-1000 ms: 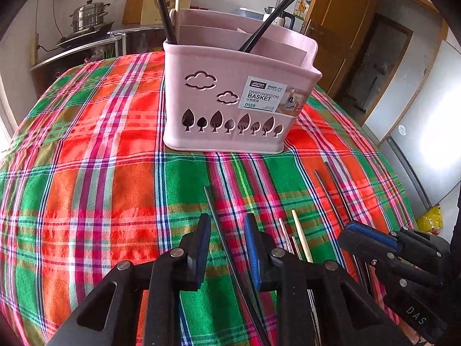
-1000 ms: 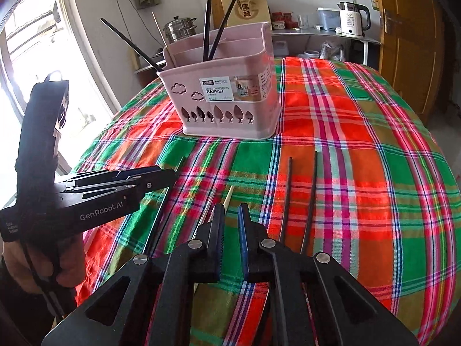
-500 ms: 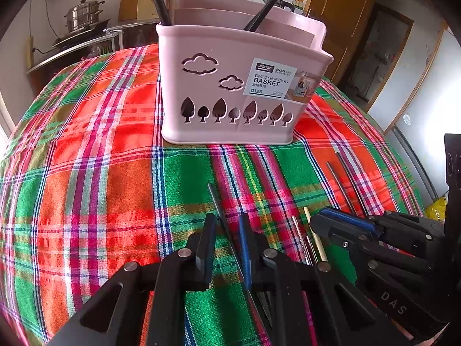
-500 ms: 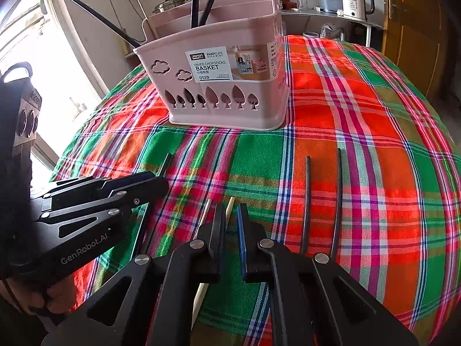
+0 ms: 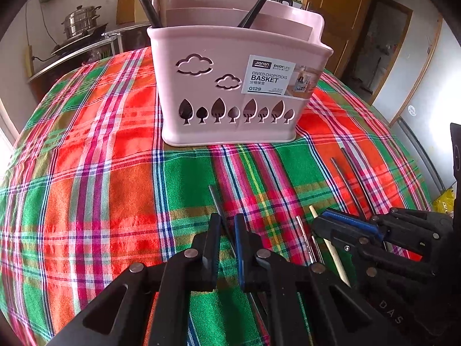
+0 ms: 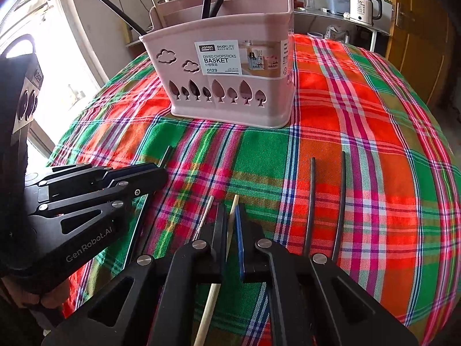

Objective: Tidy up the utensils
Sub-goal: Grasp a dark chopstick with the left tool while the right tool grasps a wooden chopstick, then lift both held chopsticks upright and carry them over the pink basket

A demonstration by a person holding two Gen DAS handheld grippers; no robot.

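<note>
A: Where are the sticks?

B: All flat on the plaid surface [image 5: 86,173], near side; basket [image 6: 259,109] stands at the far side w/ a few sticks already upright in it. Far left: dark stick [image 5: 214,199], and the L gripper [image 5: 227,230] has its fingers closed on it, near the far end. Only the tip pokes out past them.

A: How'll it handle?

B: Prob light, thin, stiff. Looks smooth, so it could slip or swing in the pads. Held that close to one end, the long part will want to droop. I'd lift slow.

A: Next over?

B: Metal stick [image 6: 208,210], just left of the wood stick [image 6: 208,308], nobody on it. Looks slick & very thin, so likely the hardest to pinch off the cloth.

A: And the wood one?

B: R gripper [image 6: 230,225] has its fingers shut on it, again near the far end, tip just past them. Light, stiff, prob grippier than metal. The long part runs back under the gripper, so expect it to pivot.

A: Far right?

B: Black pair [image 6: 311,196], side by side, apart from each other, untouched. Same as the dark one, I'd guess: light, smooth. Better hold nearer mid-length, one at a time.
</note>
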